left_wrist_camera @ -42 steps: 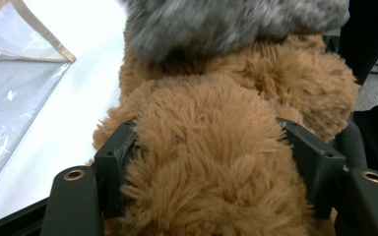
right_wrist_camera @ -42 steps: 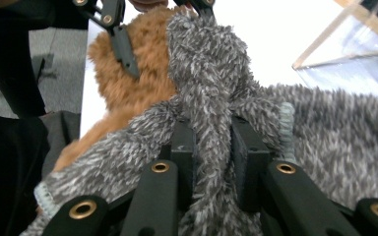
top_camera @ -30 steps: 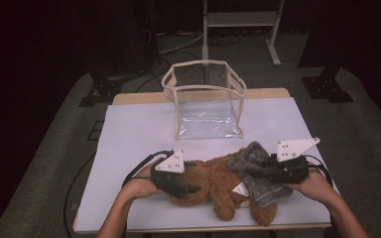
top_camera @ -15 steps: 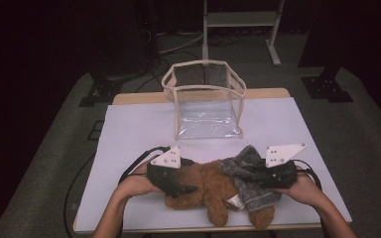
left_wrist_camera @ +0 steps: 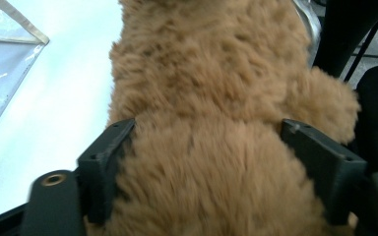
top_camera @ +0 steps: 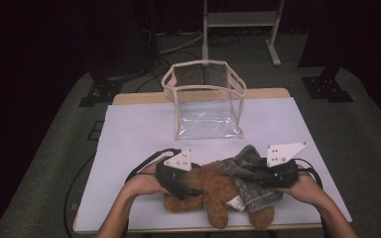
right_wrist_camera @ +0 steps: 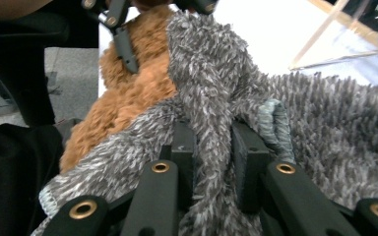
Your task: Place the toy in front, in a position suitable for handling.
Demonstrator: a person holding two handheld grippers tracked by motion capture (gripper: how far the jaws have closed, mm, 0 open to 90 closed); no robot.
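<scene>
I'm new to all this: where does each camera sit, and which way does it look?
High view: above the person's side, looking forward and down on the table; forearms and both hand-held grippers show.
Left gripper view: rides the left gripper, looking along its jaws at the teddy.
Right gripper view: rides the right gripper, jaws pinching the grey cloth.
All share the teddy.

The plush bear [top_camera: 218, 191] is laid on the table [top_camera: 129, 144], near its front edge, in front of the open bag [top_camera: 206, 101]. The fuzzy cloth [top_camera: 250, 173] is draped over the bear's right side. The left gripper [top_camera: 191, 191] is placed at the bear's left, the right gripper [top_camera: 255, 176] at its right, on the cloth.
</scene>
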